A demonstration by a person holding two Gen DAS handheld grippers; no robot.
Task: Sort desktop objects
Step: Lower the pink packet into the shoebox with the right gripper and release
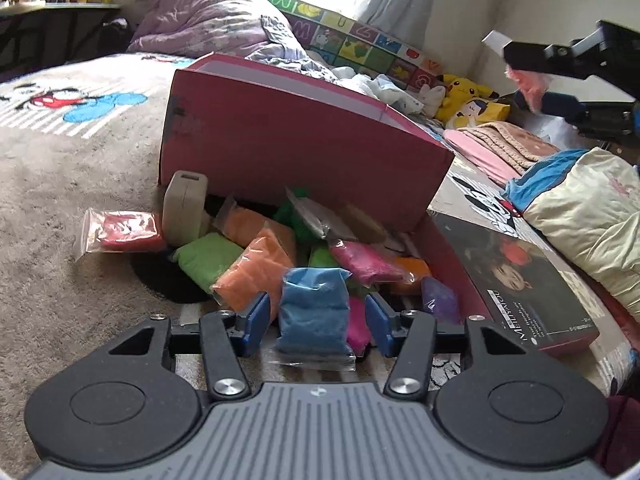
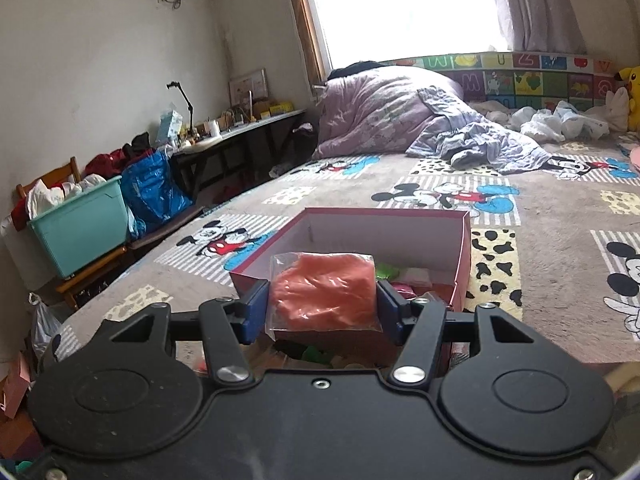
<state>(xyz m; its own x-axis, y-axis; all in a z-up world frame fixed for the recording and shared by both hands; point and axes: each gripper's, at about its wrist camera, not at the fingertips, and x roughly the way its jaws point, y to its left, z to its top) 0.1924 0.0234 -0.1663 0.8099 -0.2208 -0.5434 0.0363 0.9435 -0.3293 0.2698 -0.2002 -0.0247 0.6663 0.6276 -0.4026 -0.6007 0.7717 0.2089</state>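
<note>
- R gripper point(image 2: 323, 312): fingers point(image 2: 253, 312) closed part-way onto the salmon clay bag point(image 2: 326, 294), pressing its two sides; bag squeezed between both pads, held in the air just above the near edge of the red box point(image 2: 464, 256).
- L gripper point(image 1: 316, 320): fingers point(image 1: 256, 318) stood wide, gripping nothing. The blue clay bag point(image 1: 314, 312) sat upright between them w/ a gap on the left; can't tell if the right pad touched it.
- Blue bag rested on the bed, in front of the red box, at the near edge of the spilled bag pile.
- Pile in front of the box: orange bag point(image 1: 256, 268), green bag point(image 1: 208, 258), magenta bag point(image 1: 368, 262), purple bag point(image 1: 440, 300); red bag point(image 1: 128, 232) apart to the box's left, beside a beige case point(image 1: 184, 208).
- Box lid point(image 1: 516, 280) lay to the right of the box.
- Handling, my read: bags look light, soft, squashy; the clear film is prob. slick, so a pinch on the loose top seal could slip. Better to take the filled middle across the narrow sides, moderate squeeze.
- Salmon bag already dented in the grip, so contents deform, don't break.
- Next for L, likely: close on the blue bag's belly.
</note>
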